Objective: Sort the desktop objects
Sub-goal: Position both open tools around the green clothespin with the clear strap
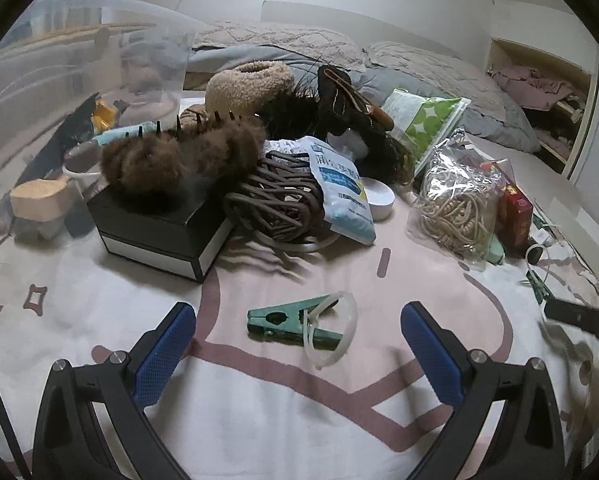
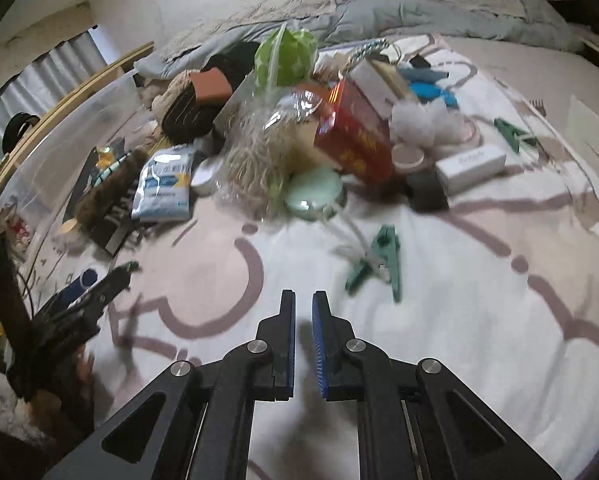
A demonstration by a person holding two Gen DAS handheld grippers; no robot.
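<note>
Green plastic, a clothes peg (image 1: 295, 326) with a clear ring (image 1: 333, 330) looped around it, is lying on the pink-and-white blanket (image 1: 259, 420) just ahead of the left gripper (image 1: 297, 344), in line with the gap between its blue pads. That gripper is standing wide open and holding nothing; neither pad is touching the peg. Beyond it, a black box (image 1: 163, 232) is carrying a brown furry clip (image 1: 183, 160). In the right wrist view, the right gripper (image 2: 303, 312) is hovering over bare blanket with its jaws nearly closed and nothing between them, while two more green pegs (image 2: 379, 262) are lying ahead and to its right, well clear of its tips.
</note>
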